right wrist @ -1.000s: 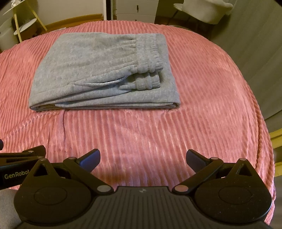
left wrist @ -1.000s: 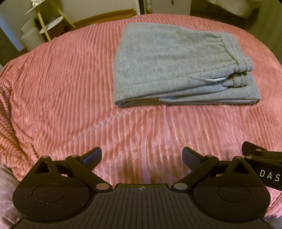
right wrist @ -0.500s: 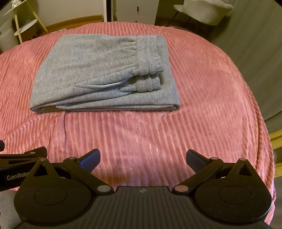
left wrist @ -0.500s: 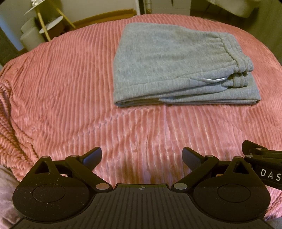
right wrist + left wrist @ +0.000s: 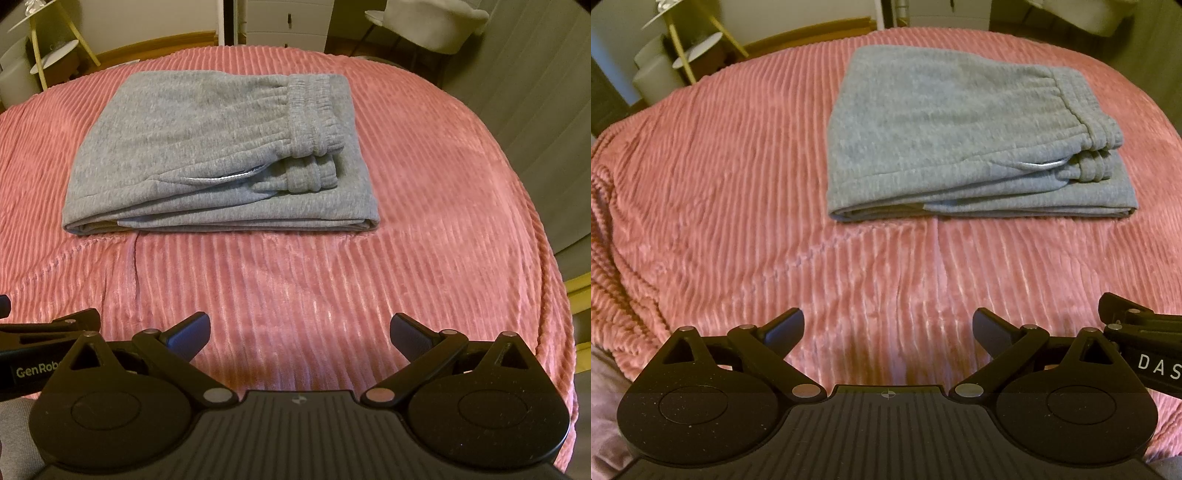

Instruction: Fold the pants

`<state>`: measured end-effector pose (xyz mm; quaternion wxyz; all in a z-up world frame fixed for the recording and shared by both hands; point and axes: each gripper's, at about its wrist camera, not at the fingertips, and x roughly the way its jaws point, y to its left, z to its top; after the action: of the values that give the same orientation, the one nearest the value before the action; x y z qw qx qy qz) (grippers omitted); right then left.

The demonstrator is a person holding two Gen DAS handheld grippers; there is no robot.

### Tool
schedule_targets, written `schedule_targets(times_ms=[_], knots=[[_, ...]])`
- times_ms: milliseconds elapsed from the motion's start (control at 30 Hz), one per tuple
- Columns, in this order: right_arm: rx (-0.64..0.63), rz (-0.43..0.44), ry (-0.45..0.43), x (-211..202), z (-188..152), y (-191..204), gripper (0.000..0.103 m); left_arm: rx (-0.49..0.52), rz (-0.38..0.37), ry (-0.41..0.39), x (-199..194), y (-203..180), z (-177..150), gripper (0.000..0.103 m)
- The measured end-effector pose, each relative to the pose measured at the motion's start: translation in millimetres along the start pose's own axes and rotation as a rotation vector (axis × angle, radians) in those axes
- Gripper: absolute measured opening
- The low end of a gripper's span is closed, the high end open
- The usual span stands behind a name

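A big bed (image 5: 738,206) is covered with a pink blanket (image 5: 424,229) that has soft lines running across it. One crease (image 5: 131,266) runs down the blanket near the front. Gray pants (image 5: 960,136) lie right on the blanket, folded into a flat, neat pile. The stretchy waist part (image 5: 317,110) sits on top, on the right side.

one pair of grey pants (image 5: 964,140) lies folded into a single stack on one pink ribbed blanket (image 5: 738,206). two grippers show: the left gripper (image 5: 888,328) with two fingers (image 5: 785,326) spread wide, and the right gripper (image 5: 297,330) with two fingers (image 5: 186,332) spread wide. at the far left stands one tiered side stand (image 5: 683,55) with three round shelves. at the far right sits one pale chair (image 5: 428,26). one white cabinet (image 5: 284,22) stands far behind.
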<state>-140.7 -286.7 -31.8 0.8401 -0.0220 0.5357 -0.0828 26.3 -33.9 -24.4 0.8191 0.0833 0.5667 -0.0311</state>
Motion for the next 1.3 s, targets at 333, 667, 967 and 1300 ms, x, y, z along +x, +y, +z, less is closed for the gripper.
schedule_targets(times_ms=[333,667,967,1300], knots=[[-0.003,-0.001,-0.003,0.5,0.0,0.1,0.103,-0.004,-0.004,0.004,1.7,-0.5,-0.1,0.100],[-0.005,0.000,-0.005,1.7,-0.6,0.0,0.103,-0.005,-0.006,0.005,3.1,-0.5,-0.2,0.100],[-0.003,0.000,-0.004,2.5,-0.4,0.0,0.103,-0.005,-0.005,0.007,4.1,-1.2,0.2,0.100],[-0.008,-0.003,-0.002,3.6,-0.1,0.2,0.103,-0.003,-0.001,0.012,6.4,-1.7,0.8,0.100]])
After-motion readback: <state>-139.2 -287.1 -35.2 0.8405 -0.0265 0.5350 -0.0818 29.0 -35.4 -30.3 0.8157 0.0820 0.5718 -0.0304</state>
